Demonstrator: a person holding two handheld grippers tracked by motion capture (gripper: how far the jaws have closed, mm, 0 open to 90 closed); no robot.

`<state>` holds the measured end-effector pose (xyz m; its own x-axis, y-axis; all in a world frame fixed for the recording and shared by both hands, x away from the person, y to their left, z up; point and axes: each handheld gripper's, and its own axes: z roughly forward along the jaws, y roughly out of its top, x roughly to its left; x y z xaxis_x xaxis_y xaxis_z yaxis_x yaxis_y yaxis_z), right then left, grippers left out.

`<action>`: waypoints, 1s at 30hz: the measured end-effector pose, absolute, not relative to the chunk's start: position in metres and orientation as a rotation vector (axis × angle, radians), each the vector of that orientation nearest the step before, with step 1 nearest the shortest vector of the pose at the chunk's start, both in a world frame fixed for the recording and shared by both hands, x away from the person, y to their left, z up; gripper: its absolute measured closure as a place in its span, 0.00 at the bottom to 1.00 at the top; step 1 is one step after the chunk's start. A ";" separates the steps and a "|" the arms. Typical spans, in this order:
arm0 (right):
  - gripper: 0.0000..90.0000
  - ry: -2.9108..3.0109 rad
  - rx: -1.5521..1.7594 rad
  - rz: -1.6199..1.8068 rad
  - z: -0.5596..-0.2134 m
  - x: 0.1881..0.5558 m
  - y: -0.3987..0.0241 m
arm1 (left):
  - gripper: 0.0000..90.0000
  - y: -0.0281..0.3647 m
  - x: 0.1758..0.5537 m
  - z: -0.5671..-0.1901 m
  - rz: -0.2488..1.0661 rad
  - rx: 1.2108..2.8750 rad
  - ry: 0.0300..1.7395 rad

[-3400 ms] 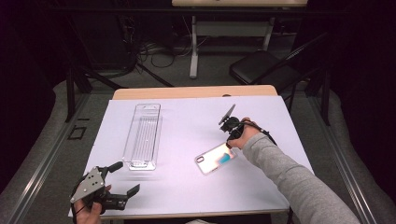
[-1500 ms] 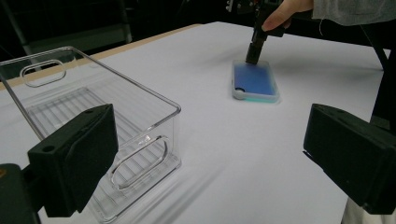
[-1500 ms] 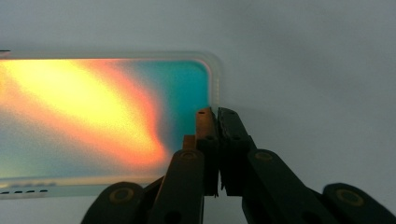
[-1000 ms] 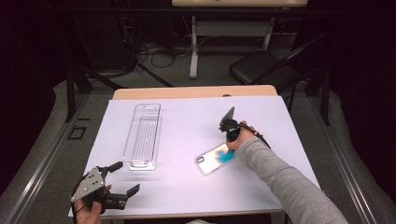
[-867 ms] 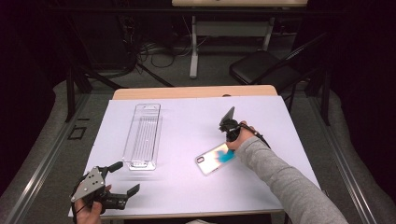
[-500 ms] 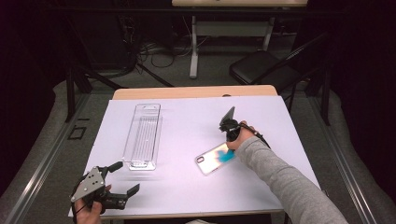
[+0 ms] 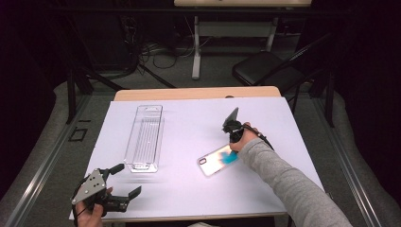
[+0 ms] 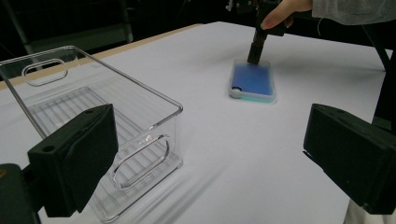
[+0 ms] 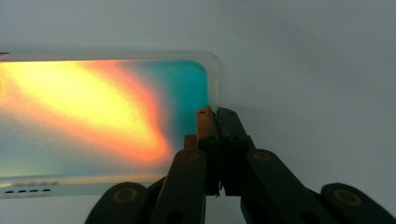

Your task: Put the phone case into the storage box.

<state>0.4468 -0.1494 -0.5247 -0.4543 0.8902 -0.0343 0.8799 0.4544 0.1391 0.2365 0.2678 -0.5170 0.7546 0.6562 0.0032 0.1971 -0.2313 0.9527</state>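
Note:
An iridescent phone case (image 7: 218, 161) lies flat on the white table cover (image 7: 189, 123), right of centre. My right gripper (image 7: 232, 144) points down at its far right end. In the right gripper view the jaws stand pressed together (image 9: 216, 112), one inside the case (image 9: 93, 116) and one outside, shut on its rim. The left gripper view shows the same grip (image 8: 255, 57) on the blue-looking case (image 8: 252, 79). My left gripper (image 7: 126, 179) is open near the front left corner with nothing between its jaws (image 8: 205, 144). It faces the end of a clear plastic bin (image 8: 93, 107).
The long clear bin (image 7: 144, 137) lies empty on the left half of the table, running front to back. A bare wooden strip (image 7: 198, 93) edges the far side. Behind the table stand a black chair (image 7: 265, 68) and a table leg with cables on the floor.
Since the oldest frame the right hand has shifted slightly at the case's end. Over the last second nothing has visibly moved.

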 end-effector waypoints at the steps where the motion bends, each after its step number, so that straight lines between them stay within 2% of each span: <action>1: 0.99 2.593 1.588 0.151 -0.524 0.447 -0.150 | 0.04 0.268 0.236 -0.517 0.492 1.789 0.667; 16: 0.99 2.621 1.632 0.181 -0.516 0.448 -0.158 | 0.04 0.267 0.236 -0.517 0.490 1.789 0.668; 25: 0.99 2.636 1.653 0.235 -0.506 0.446 -0.164 | 0.04 0.263 0.236 -0.516 0.443 1.799 0.663; 27: 0.99 2.581 1.686 0.408 -0.511 0.444 -0.165 | 0.04 0.261 0.236 -0.515 0.457 1.797 0.677; 30: 0.99 2.635 1.674 0.273 -0.501 0.444 -0.166 | 0.04 0.259 0.236 -0.513 0.462 1.780 0.698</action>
